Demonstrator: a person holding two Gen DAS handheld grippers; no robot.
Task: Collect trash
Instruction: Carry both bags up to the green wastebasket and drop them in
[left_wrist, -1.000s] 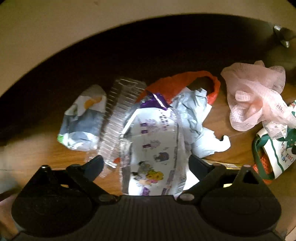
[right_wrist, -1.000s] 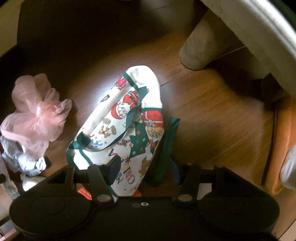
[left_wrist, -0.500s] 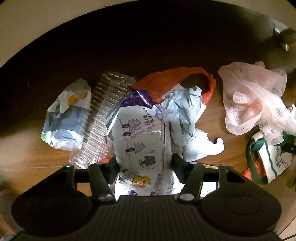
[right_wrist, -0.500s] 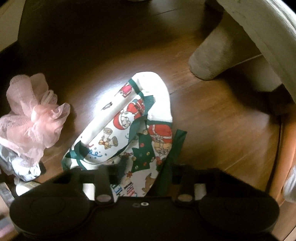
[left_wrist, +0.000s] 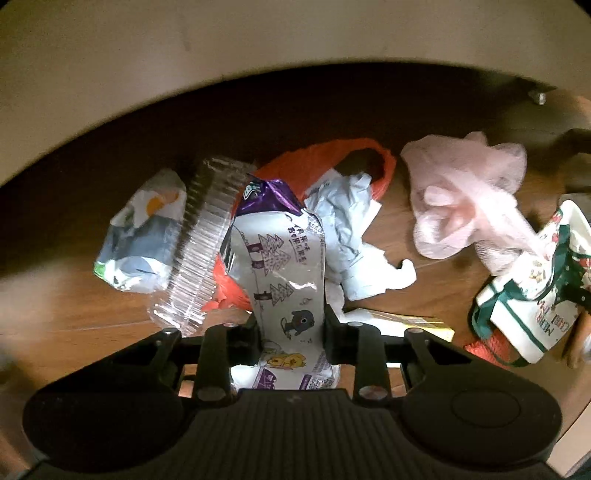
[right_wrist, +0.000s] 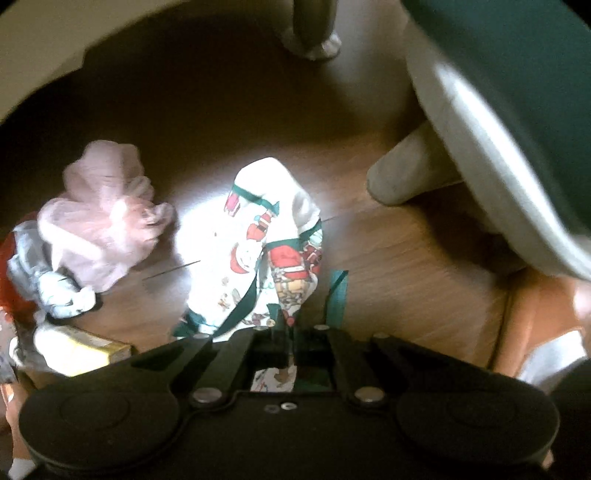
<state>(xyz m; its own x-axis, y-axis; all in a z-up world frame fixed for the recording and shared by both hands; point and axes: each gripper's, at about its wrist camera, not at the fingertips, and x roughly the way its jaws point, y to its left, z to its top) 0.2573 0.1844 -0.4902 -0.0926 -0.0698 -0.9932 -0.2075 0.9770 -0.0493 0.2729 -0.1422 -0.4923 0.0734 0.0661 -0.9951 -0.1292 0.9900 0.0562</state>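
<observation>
Trash lies on a wooden floor. My left gripper (left_wrist: 290, 326) points down with its jaws closing, and both pads press a white snack wrapper (left_wrist: 284, 269) printed with trees and a purple top. Beside the wrapper lie a clear plastic tray (left_wrist: 201, 243), a blue and white packet (left_wrist: 142, 236), crumpled white paper (left_wrist: 345, 221) and an orange bag (left_wrist: 328, 157). My right gripper (right_wrist: 290, 332) is shut on the edge of a white Christmas-print bag (right_wrist: 258, 240) with green handles, which hangs lifted off the floor. That same bag (left_wrist: 532, 288) appears at the right in the left wrist view.
A pink mesh net (left_wrist: 465, 199) lies between the two piles, seen also as pink mesh (right_wrist: 107, 218) in the right wrist view. A yellow box (right_wrist: 88, 350) lies near it. A pale furniture leg (right_wrist: 413, 173) and a curved seat edge (right_wrist: 491, 147) stand at the right.
Both grippers went from wide open to closed: the left onto the printed wrapper, the right onto the Christmas bag. Both have risen, and the bag and wrapper hang lifted.
</observation>
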